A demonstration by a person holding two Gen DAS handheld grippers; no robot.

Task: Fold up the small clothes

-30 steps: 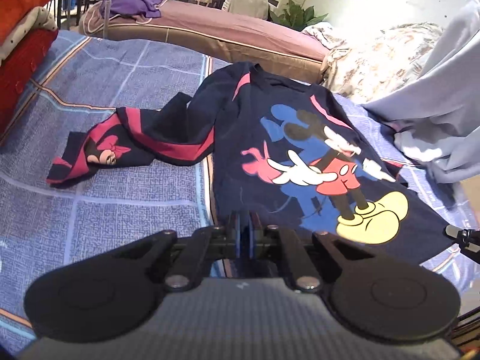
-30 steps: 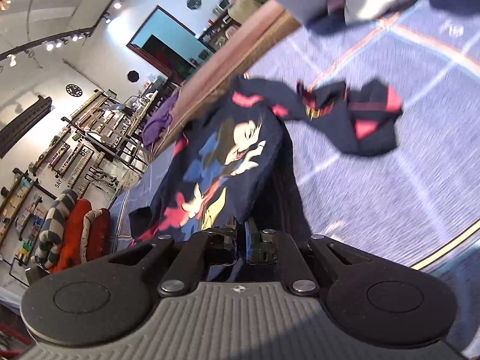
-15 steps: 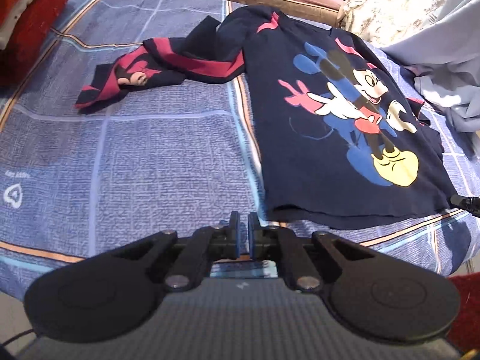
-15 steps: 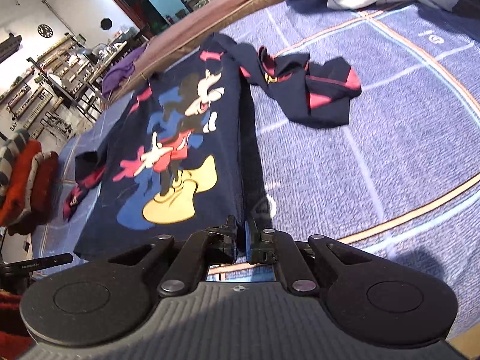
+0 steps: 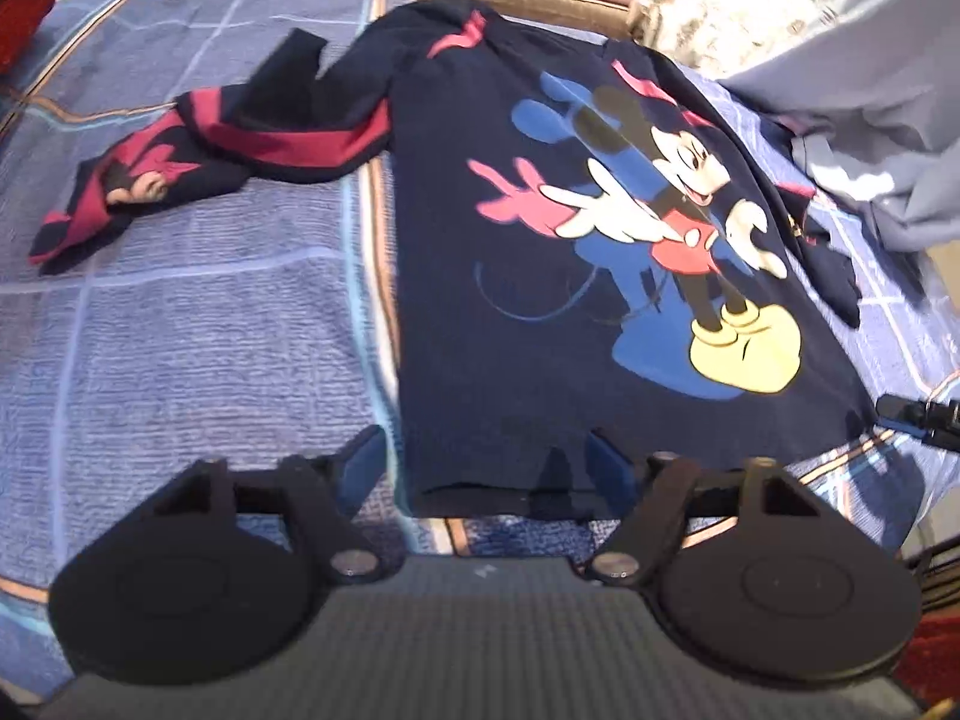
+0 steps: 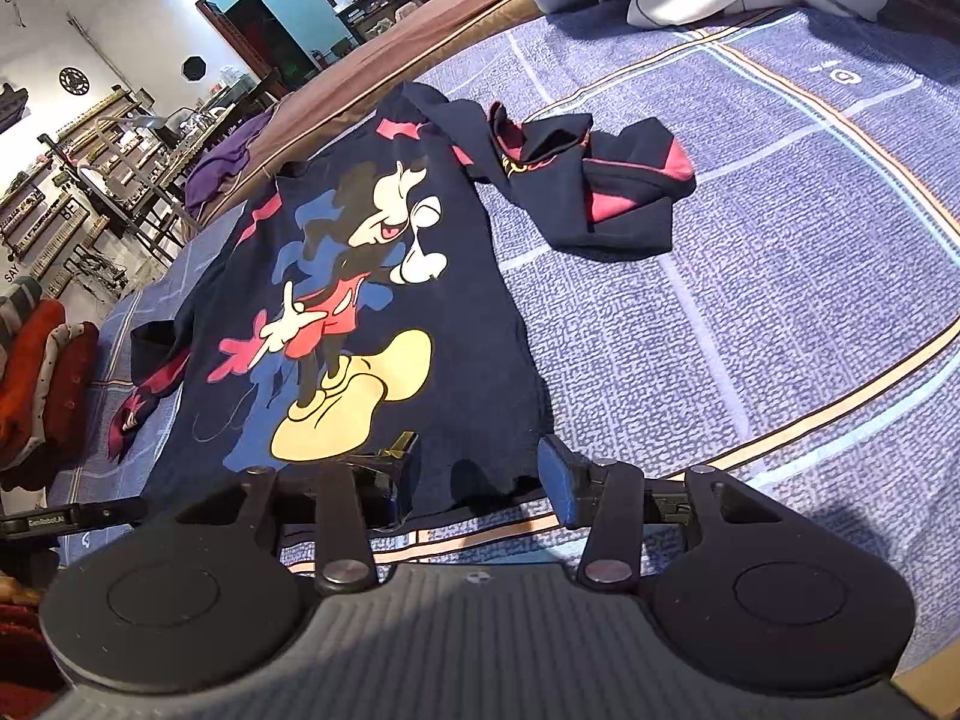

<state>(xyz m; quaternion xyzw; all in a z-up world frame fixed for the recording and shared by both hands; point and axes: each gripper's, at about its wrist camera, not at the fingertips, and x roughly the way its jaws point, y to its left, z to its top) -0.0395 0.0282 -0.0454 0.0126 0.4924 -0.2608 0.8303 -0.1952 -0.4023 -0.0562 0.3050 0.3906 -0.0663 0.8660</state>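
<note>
Navy shirt (image 5: 540, 312) lies flat, print up, on the blue blanket (image 5: 180, 330), hem at six o'clock. Left gripper (image 5: 489, 459) and right gripper (image 6: 477, 480) are both opening astride that hem, pinching nothing, likely releasing it to smooth.

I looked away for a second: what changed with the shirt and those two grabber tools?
Both tools let go of the hem: the left gripper and right gripper were pinched shut, and their fingers are now opening. The shirt has settled flat on the blue blanket. Its sleeves stay bunched.
</note>
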